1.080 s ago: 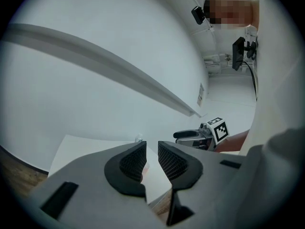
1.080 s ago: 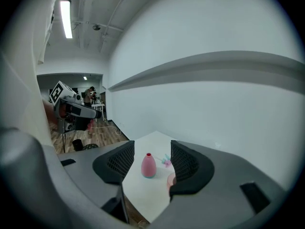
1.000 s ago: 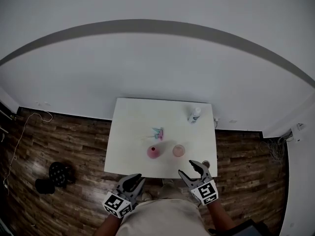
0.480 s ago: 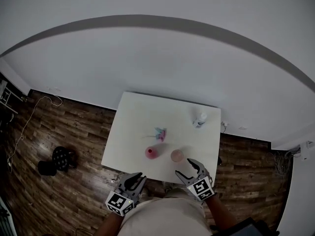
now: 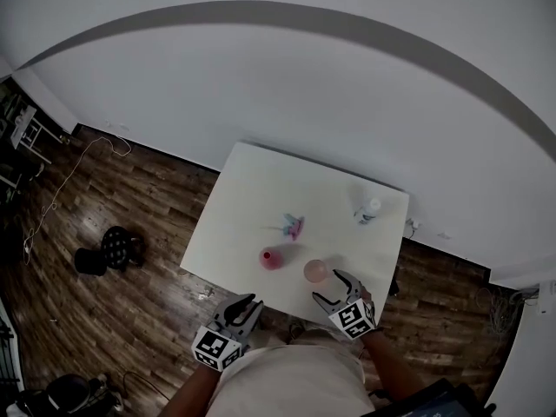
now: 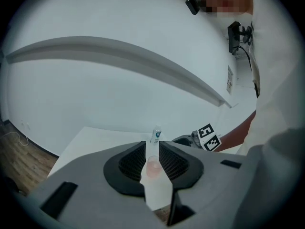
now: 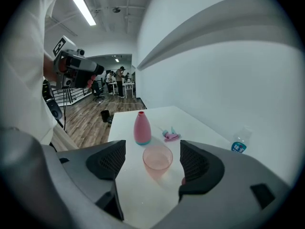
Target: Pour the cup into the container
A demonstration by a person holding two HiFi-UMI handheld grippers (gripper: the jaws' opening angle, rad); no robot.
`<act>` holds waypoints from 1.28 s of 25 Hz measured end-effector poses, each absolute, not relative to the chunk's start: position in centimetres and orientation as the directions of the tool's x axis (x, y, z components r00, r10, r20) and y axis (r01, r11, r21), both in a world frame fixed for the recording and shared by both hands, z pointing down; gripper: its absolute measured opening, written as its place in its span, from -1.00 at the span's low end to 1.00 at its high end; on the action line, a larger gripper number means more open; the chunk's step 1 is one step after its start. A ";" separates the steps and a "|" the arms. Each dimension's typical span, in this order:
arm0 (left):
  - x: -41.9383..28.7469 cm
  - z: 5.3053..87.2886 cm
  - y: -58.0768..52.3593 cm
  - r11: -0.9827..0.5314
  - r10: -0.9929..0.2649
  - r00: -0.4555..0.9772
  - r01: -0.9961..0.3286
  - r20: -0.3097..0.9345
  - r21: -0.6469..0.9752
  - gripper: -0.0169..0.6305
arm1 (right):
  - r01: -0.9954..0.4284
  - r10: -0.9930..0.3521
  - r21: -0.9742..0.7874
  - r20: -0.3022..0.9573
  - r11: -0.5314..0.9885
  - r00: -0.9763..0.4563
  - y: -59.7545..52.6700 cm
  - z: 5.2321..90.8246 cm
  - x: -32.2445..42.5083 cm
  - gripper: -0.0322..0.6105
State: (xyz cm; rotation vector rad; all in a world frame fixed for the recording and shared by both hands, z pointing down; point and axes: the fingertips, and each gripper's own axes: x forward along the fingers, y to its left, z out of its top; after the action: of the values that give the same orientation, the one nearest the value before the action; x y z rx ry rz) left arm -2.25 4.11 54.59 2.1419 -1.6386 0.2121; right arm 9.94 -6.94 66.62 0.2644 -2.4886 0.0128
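A translucent pink cup stands near the front edge of the white table. To its left is the pink bottle-shaped container. My right gripper hovers just in front of the cup. Its jaws have just been opening and stand wide apart. In the right gripper view the cup sits ahead in the gap, untouched, with the container behind it. My left gripper hangs off the table's front edge with a narrow empty gap. Through that gap the cup shows.
A pink and blue spray cap lies mid-table, and a small water bottle stands at the far right. Wooden floor surrounds the table, with dark objects on it to the left. A white wall runs behind.
My right gripper has dropped and closed in on the cup, its jaws wider apart. The left gripper has shifted a little forward and down. The head view has swung, showing more floor at left.
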 end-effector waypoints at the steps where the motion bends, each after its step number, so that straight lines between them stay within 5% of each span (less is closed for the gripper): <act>1: -2.2 54.8 4.1 -0.196 -0.882 0.279 -0.950 0.380 0.242 -0.69 | -0.172 -0.168 0.050 0.597 0.984 -0.785 -6.9 67.4 9.8 0.17; 18: -3.4 58.3 3.5 -0.114 -0.861 0.213 -0.966 0.462 0.232 -0.66 | -0.092 -0.098 0.044 0.665 0.995 -0.740 -8.5 75.0 8.6 0.27; 32: -2.4 58.3 1.4 -0.156 -0.873 0.263 -0.948 0.411 0.277 -0.66 | -0.238 -0.222 0.026 0.474 0.971 -0.852 -7.4 62.1 10.4 0.26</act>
State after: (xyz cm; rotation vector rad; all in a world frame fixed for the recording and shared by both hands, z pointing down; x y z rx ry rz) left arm -2.35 1.44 58.34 2.0651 -1.6435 0.2113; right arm 10.45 -7.45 62.09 0.3264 -2.6273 0.0457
